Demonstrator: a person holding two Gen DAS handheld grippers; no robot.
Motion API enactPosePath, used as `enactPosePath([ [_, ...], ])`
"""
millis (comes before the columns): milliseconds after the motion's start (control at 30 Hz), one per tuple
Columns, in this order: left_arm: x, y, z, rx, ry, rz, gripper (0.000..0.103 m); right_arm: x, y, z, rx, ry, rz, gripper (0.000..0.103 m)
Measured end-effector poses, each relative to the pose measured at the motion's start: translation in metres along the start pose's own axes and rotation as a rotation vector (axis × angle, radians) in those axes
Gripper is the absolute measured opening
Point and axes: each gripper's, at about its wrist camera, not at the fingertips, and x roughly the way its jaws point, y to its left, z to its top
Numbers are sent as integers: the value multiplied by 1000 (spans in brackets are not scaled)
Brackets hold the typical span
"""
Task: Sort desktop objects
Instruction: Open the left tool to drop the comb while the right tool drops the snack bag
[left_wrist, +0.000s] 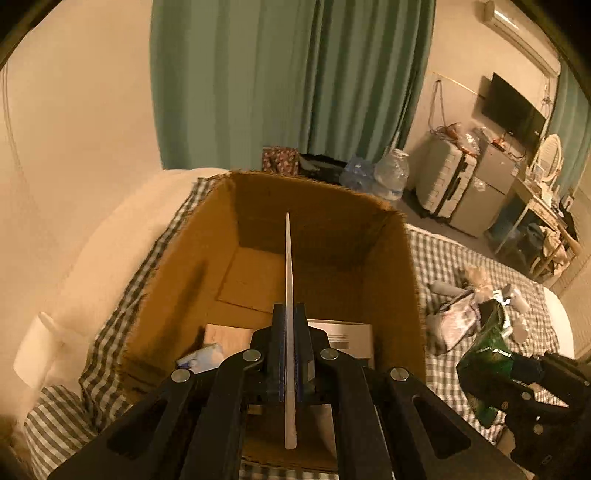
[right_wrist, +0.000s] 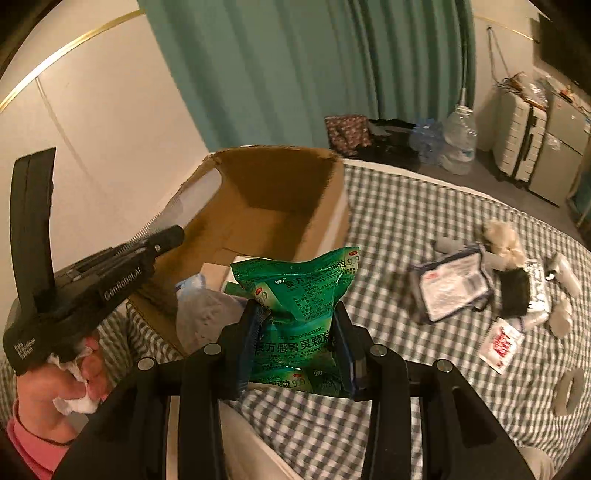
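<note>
Green packet (right_wrist: 303, 314) reads "999" (left gripper (right_wrist: 162, 240) body: "GenRobot.AI").

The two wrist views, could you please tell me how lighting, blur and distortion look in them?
Left wrist view: dim amber light, fisheye bending, dark corners; the cardboard box rim smears, the flat white item in the left claw stays sharp. Right wrist view: same warm cast; the checked cloth streaks, the green packet reads clearly.
</note>
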Motion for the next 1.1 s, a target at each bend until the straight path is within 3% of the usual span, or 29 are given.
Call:
enactPosePath([
  [333,20,28,-5,-46,55,12,6,26,30,27,-44,9,31,38],
  [400,22,32,-5,-67,66,17,17,31,32,33,-46,9,36,38],
  [467,23,36,-6,-82,68,27,43,35,33,39,-46,6,37,38],
  [500,22,38,-8,-90,63,39,49,37,34,42,-48,6,38,38],
  [700,17,50,-10,-117,54,80,66,48,36,58,-26,5,47,42],
  [800,10,53,-11,-110,47,98,71,44,38,67,-18,-31,48,60],
  [867,5,52,-12,-109,32,114,81,34,40,70,-22,-76,31,62],
  [900,2,52,-12,-112,18,119,82,29,40,71,-24,-96,32,64],
  [1033,-14,45,-9,-128,-32,85,93,5,26,66,24,-164,40,69],
  [1100,-26,35,-8,-124,-71,70,93,-11,13,62,62,-199,36,71],
])
